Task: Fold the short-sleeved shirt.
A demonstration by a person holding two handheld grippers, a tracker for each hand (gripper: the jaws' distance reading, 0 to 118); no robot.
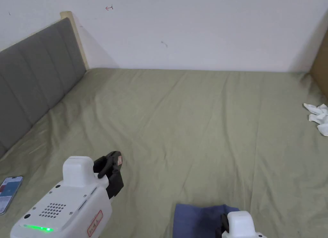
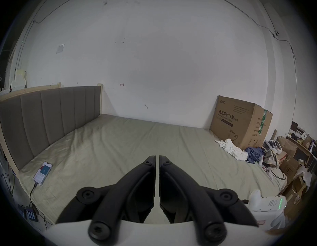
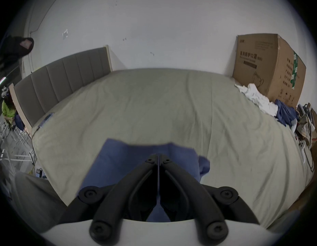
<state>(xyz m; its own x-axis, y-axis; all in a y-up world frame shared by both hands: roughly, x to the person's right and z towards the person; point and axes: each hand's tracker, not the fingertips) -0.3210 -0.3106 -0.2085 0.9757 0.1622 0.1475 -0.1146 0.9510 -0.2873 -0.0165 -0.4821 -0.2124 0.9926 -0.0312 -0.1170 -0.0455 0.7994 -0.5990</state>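
Shirt [image 3: 118,163] folded, under closed right tongs [image 3: 158,156].

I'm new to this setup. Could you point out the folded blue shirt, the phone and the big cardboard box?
Folded blue shirt [image 3: 129,159], right gripper view, on its flat top layer.
Phone [image 2: 42,173], left gripper view, on its lit screen.
Big cardboard box [image 3: 257,67], right gripper view, on its printed front face.

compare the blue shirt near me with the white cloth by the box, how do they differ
The blue shirt is folded into a flat rectangle; the white cloth lies crumpled. The blue shirt sits at the bed's near edge under the right gripper; the white cloth lies at the far right beside the cardboard box. Both rest on the green sheet.
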